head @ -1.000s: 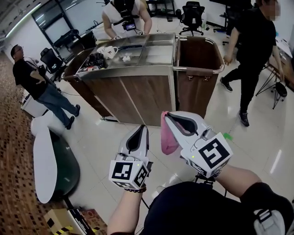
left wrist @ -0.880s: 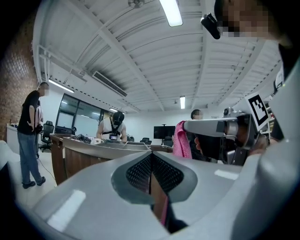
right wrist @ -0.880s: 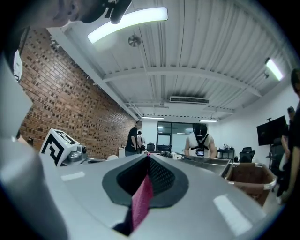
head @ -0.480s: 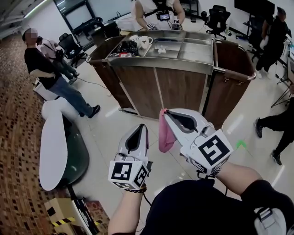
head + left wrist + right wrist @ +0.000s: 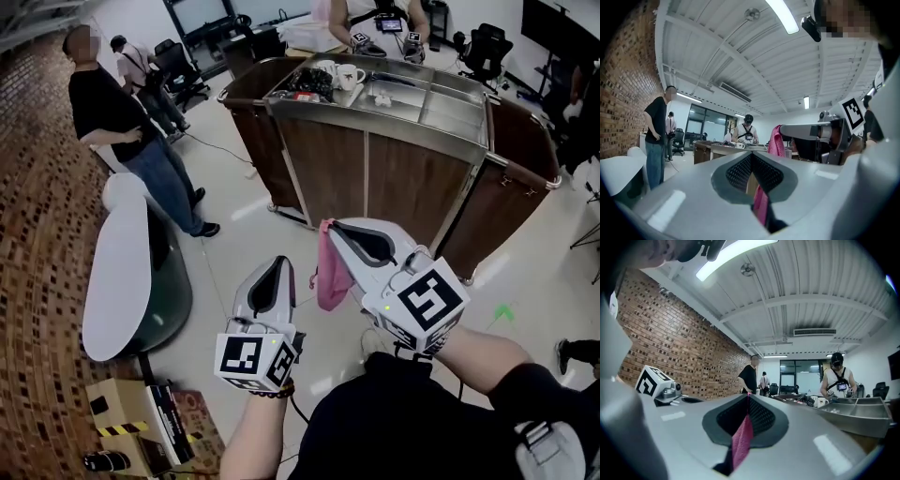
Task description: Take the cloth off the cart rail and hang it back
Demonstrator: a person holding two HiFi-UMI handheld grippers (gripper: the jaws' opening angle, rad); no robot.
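Head view: right hand-held gripper (image 5: 328,227) pinches pink cloth (image 5: 330,277).

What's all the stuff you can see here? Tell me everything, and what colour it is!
cart: one, brown wood with a steel top, ahead across the floor
cups: white, count unclear, on the cart's top
cloth: one, pink, hanging off the cart, in front of it
table: one, white oval, on the left
cardboard box: one, brown, on the floor at bottom left
office chairs: at least two, black, far back
people: at least three, standing left of the cart and behind it
left hand-held gripper: one, white-grey, jaws together, low centre
right hand-held gripper: one, white-grey, shut on the cloth's top
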